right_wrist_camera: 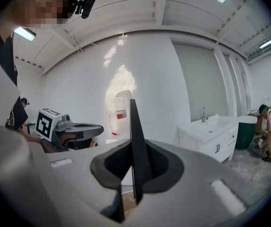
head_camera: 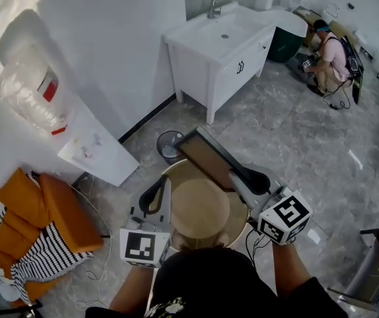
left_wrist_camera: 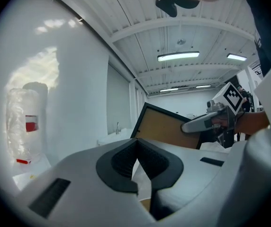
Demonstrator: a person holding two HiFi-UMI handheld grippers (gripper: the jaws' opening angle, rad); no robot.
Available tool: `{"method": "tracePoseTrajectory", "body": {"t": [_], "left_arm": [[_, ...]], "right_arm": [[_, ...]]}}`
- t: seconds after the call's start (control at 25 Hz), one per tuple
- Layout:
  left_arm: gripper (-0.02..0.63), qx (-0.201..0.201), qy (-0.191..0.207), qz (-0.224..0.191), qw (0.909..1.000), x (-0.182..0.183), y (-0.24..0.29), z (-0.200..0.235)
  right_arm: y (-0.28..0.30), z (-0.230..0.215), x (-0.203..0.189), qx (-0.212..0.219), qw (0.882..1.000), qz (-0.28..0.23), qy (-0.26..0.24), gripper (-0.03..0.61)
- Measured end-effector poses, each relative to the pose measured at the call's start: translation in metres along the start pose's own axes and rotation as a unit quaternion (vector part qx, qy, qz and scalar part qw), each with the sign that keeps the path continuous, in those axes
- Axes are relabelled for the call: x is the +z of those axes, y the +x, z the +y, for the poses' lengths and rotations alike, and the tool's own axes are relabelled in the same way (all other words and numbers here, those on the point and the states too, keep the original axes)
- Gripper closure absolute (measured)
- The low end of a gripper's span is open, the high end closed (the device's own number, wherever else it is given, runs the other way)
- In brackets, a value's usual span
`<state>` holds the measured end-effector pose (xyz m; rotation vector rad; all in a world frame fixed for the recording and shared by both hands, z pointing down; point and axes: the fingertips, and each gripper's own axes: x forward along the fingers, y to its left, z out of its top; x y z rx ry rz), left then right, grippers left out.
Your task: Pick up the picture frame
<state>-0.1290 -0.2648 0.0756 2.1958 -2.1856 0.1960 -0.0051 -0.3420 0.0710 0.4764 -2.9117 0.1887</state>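
Note:
The picture frame (head_camera: 208, 158), with a dark border and a brown backing, hangs tilted in the air above the round wooden table (head_camera: 199, 211). My right gripper (head_camera: 252, 181) is shut on its near right edge. In the right gripper view the frame (right_wrist_camera: 133, 141) stands edge-on between the pads of my right gripper (right_wrist_camera: 134, 171). My left gripper (head_camera: 152, 196) is shut with nothing in it, left of the frame over the table's left side. In the left gripper view the left gripper (left_wrist_camera: 138, 161) points at the frame's brown back (left_wrist_camera: 171, 129), with the right gripper (left_wrist_camera: 205, 122) clamped on its right side.
A white vanity with a sink (head_camera: 219, 45) stands at the back, with a green bin (head_camera: 284, 43) beside it. A water dispenser (head_camera: 34, 91) and an orange cushioned chair (head_camera: 37, 224) are at the left. A person (head_camera: 328, 55) crouches at the far right. A small round bin (head_camera: 169, 144) sits behind the table.

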Motion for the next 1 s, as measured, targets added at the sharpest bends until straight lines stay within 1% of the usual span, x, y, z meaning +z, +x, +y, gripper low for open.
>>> {"method": "tracePoseTrajectory", "body": {"t": [0.08, 0.24, 0.4, 0.44, 0.56, 0.68, 0.84, 1.0], "left_arm": [[0.598, 0.003, -0.009, -0.004, 0.9999, 0.016, 0.0, -0.002], [0.598, 0.007, 0.003, -0.008, 0.9999, 0.026, 0.0, 0.001], [0.598, 0.005, 0.019, -0.038, 0.9991, 0.034, -0.005, 0.001], [0.598, 0.004, 0.021, -0.037, 0.9991, 0.035, -0.005, -0.001], [0.598, 0.001, 0.001, -0.029, 0.9996, 0.038, -0.003, -0.008], [0.598, -0.006, -0.001, -0.027, 0.9996, 0.042, -0.002, -0.016], [0.598, -0.008, 0.006, -0.022, 0.9997, 0.042, 0.0, -0.02], [0.598, -0.002, 0.028, -0.016, 0.9995, 0.041, 0.001, -0.017]], "right_arm": [[-0.002, 0.0, 0.008, -0.003, 1.0, -0.006, -0.012, 0.535], [-0.004, 0.001, 0.015, -0.003, 1.0, -0.015, -0.012, 0.535], [-0.007, 0.003, 0.02, -0.005, 0.999, -0.025, -0.021, 0.535], [-0.008, 0.003, 0.022, -0.005, 0.999, -0.027, -0.025, 0.535], [-0.01, 0.004, 0.024, -0.006, 0.999, -0.031, -0.035, 0.535], [-0.01, 0.005, 0.024, -0.004, 0.999, -0.032, -0.037, 0.535], [-0.008, 0.004, 0.024, -0.002, 0.999, -0.03, -0.042, 0.535], [-0.006, 0.003, 0.027, -0.003, 0.999, -0.032, -0.043, 0.535]]}}
